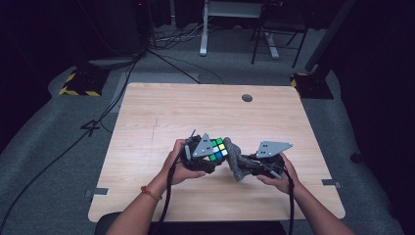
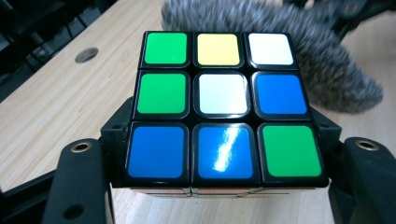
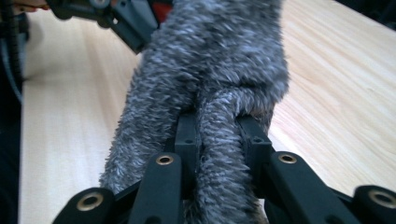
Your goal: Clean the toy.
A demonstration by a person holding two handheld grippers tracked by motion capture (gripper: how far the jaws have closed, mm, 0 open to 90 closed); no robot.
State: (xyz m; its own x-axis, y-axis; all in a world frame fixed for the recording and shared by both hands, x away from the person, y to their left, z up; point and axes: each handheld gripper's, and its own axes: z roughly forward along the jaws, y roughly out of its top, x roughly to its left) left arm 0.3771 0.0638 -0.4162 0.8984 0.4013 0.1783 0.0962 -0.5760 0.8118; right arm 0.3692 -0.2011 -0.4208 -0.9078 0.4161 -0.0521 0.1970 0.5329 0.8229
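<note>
A scrambled colour cube (image 1: pixel 217 149) (image 2: pixel 223 107) is clamped between the jaws of my left gripper (image 1: pixel 209 155) (image 2: pixel 219 182) near the table's front middle; its face toward the camera shows green, yellow, white and blue stickers. A grey fluffy cloth (image 1: pixel 235 160) (image 3: pixel 210 88) is pinched in my right gripper (image 1: pixel 247 166) (image 3: pixel 218 140), whose jaws close on a fold of it. The cloth (image 2: pixel 299 56) rests against the cube's far right side, just behind it in the left gripper view. Both hands hold the grippers close together.
The light wooden table (image 1: pixel 161 112) has a round cable hole (image 1: pixel 247 98) near its far edge. Cables trail from both grippers toward the front edge. Beyond the table lie floor cables, a desk frame (image 1: pixel 203 29) and yellow-black weighted stands (image 1: pixel 78 85).
</note>
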